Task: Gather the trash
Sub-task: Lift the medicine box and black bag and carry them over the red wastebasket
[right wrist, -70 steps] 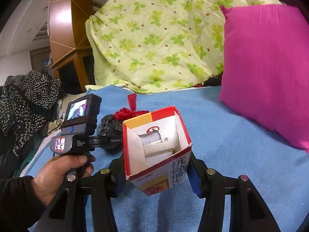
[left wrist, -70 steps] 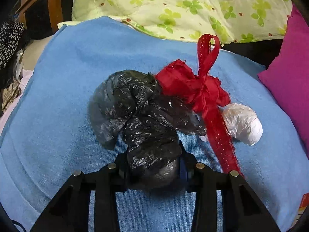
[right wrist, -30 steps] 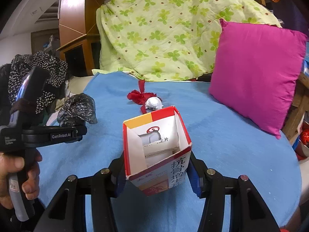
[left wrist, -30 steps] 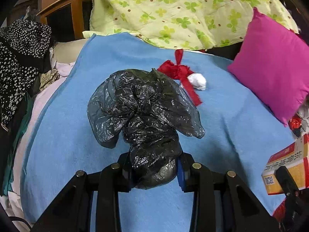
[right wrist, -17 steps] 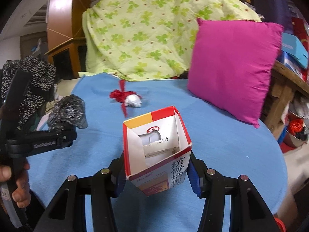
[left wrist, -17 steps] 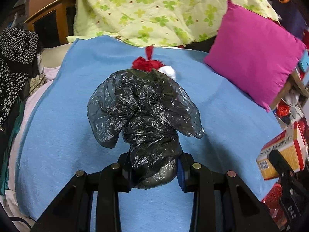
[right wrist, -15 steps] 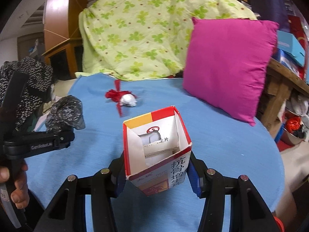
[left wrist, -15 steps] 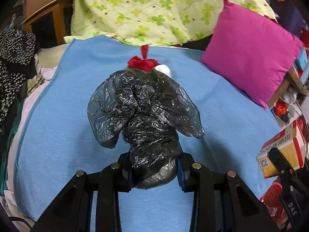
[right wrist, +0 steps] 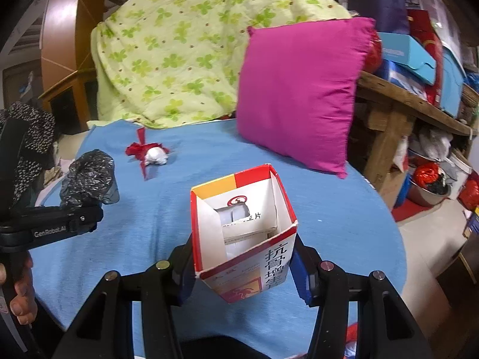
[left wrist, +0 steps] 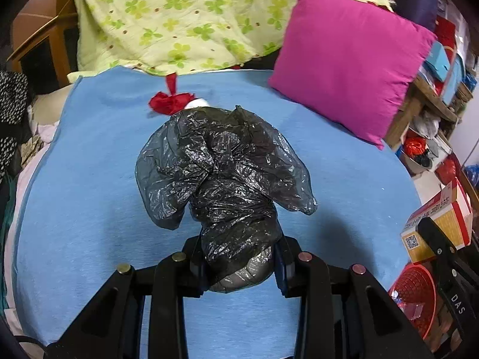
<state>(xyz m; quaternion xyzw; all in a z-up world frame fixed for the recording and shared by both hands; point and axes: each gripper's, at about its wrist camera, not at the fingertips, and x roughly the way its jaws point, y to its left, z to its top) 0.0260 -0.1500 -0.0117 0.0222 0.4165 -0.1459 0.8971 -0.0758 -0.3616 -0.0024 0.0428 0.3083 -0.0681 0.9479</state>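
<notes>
My left gripper (left wrist: 238,264) fingers clench the black plastic bag (left wrist: 223,176), my right gripper (right wrist: 242,264) fingers the open medicine box (right wrist: 244,230), both lifted above the blue blanket (right wrist: 185,179), while the red ribbon (right wrist: 138,149) and white paper wad (right wrist: 155,155) still lie uncollected there.
</notes>
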